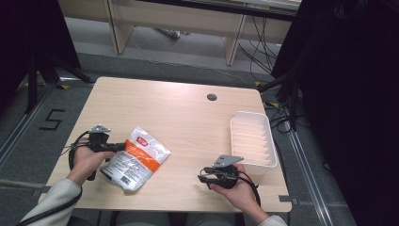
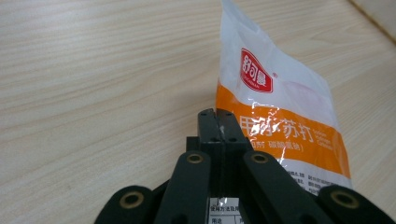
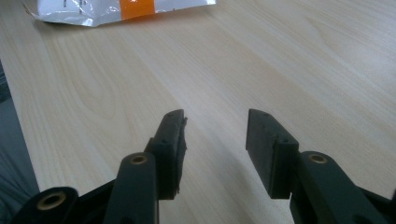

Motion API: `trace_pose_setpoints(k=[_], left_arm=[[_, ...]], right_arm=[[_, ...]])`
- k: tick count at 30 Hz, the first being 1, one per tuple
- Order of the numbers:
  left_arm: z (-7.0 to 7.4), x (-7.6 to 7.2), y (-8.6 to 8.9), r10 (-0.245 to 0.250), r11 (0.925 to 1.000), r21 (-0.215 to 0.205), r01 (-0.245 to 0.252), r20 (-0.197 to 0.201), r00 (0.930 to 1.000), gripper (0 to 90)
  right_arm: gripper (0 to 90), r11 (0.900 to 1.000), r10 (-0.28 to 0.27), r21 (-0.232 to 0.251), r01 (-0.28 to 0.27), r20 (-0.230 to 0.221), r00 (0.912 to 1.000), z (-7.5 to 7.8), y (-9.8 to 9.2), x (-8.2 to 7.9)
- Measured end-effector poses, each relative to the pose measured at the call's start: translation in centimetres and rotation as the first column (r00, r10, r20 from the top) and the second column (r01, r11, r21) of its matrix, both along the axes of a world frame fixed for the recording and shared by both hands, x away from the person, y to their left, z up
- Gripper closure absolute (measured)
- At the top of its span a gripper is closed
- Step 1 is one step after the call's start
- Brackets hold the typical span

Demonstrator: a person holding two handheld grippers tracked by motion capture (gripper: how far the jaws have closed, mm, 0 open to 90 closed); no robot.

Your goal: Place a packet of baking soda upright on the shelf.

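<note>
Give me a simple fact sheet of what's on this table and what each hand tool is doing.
Surface: wooden table
Item in hand: white and orange packet, lying flat at the left
Left gripper: jaws shut on the packet's edge
Right gripper: jaws open, nothing between them, low over bare wood
Other item: white ribbed tray, at the table's right edge, nothing inside

White bag [image 1: 135, 158], orange band, red logo.

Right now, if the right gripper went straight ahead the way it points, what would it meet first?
Probably the orange-and-white bag; bare table lies before the right gripper, whose jaws stand open and empty. Depth is unclear.
</note>
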State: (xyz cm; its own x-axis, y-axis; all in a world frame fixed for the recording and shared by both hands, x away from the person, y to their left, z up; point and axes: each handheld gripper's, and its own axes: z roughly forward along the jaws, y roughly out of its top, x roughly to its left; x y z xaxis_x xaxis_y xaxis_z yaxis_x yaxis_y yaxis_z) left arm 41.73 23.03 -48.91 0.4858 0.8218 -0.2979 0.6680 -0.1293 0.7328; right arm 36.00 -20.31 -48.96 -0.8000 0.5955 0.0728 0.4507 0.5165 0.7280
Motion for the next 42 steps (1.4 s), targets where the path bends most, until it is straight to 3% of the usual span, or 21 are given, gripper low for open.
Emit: trace_pose_setpoints(k=[3, 4, 5, 12, 20, 21, 24, 26, 29, 32, 42], left_arm=[[0.3, -0.3, 0.0, -0.004, 1.0000, -0.008, 0.004, 0.016, 0.9999, 89.9], [0.4, -0.3, 0.1, -0.018, 0.9998, 0.000, 0.018, 0.018, 0.9997, 89.9], [0.5, -0.4, -0.1, -0.001, 0.9996, -0.028, 0.002, 0.027, 0.9996, 89.9], [1.5, -1.2, -0.7, -0.028, 0.9972, -0.067, 0.033, 0.079, 0.9964, 89.9], [2.1, -2.0, -0.8, -0.046, 0.9938, -0.096, 0.057, 0.113, 0.9925, 89.9], [2.1, -2.1, -0.8, -0.047, 0.9932, -0.101, 0.059, 0.113, 0.9925, 89.9], [2.1, -2.2, -0.8, -0.044, 0.9931, -0.103, 0.055, 0.109, 0.9931, 89.9], [2.2, -2.3, -0.7, -0.049, 0.9912, -0.116, 0.063, 0.116, 0.9920, 89.9], [2.2, -2.4, -0.7, -0.054, 0.9906, -0.119, 0.068, 0.118, 0.9915, 89.9], [2.2, -2.3, -0.7, -0.059, 0.9903, -0.118, 0.074, 0.124, 0.9905, 89.9], [2.4, -2.4, -0.9, -0.073, 0.9894, -0.116, 0.087, 0.123, 0.9898, 89.9]], right_arm=[[58.2, 1.000, 0.003, 0.015, -0.003, -0.004, 1.0000, 0.4, 0.0, -0.1], [58.1, 1.000, 0.005, 0.027, -0.006, 0.022, 0.9998, 0.3, 0.1, -0.1], [58.1, 1.000, 0.003, 0.027, -0.003, 0.007, 1.0000, 0.5, 0.1, -0.1], [56.7, 0.999, -0.001, 0.051, 0.001, 0.004, 1.0000, 0.7, 0.0, 0.5], [52.6, 0.996, 0.037, 0.082, -0.036, -0.006, 0.9993, 1.7, 2.0, 3.0], [52.2, 0.995, 0.031, 0.095, -0.028, -0.030, 0.9991, 1.8, 2.6, 3.3], [50.3, 0.993, 0.060, 0.103, -0.057, -0.026, 0.9979, 1.7, 4.1, 4.7], [49.5, 0.993, 0.079, 0.091, -0.073, -0.059, 0.9952, 1.7, 5.1, 5.5], [48.2, 0.994, 0.075, 0.088, -0.069, -0.065, 0.9951, 1.0, 6.4, 6.5], [45.2, 0.993, 0.087, 0.084, -0.079, -0.100, 0.9911, 0.6, 7.5, 7.1], [40.2, 0.989, 0.113, 0.118, -0.092, -0.187, 0.9759, -1.2, 9.8, 9.1]])
